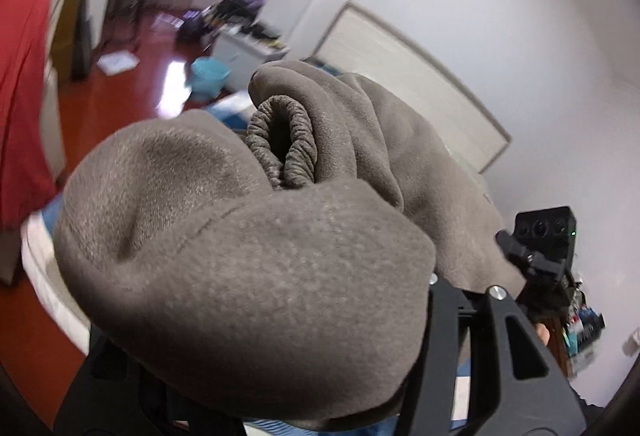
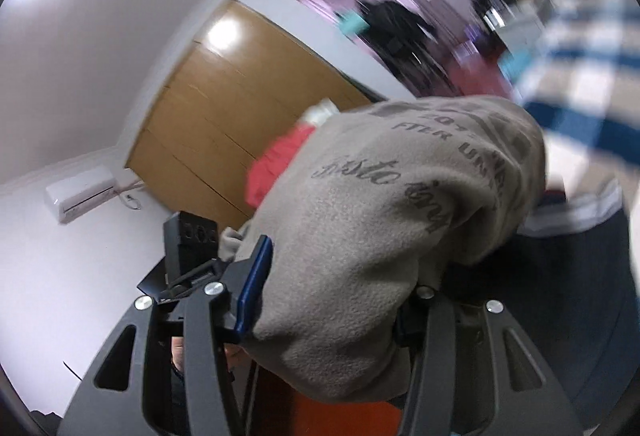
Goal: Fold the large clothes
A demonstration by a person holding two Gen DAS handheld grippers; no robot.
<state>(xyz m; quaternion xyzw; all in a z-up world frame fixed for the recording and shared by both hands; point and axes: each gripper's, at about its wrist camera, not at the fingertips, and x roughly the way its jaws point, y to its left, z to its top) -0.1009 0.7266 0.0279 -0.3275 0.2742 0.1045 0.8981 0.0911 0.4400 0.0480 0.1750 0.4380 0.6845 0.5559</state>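
The grey sweatshirt (image 1: 248, 276) hangs bunched in the air above the bed (image 1: 44, 268), both grippers' fingers clamped on it; seemingly mid-lift, it next needs spreading flat there.

The garment is a grey-brown fleece sweatshirt (image 1: 248, 276), soft and slightly pilled, bunched up rather than spread flat. In the left wrist view it bulges directly over the tool's fingers, hiding most of them, with a seam line running across the nearest fold. Just beyond that fold sits a ribbed cuff (image 1: 286, 146) — gathered, its opening turned toward the camera — with more folds draped off to the right. In the right wrist view the same fabric (image 2: 360, 268) is heaped between and over the fingers; dark printed lettering (image 2: 404, 180) — partly script, partly block, blurred — runs across its upper side.
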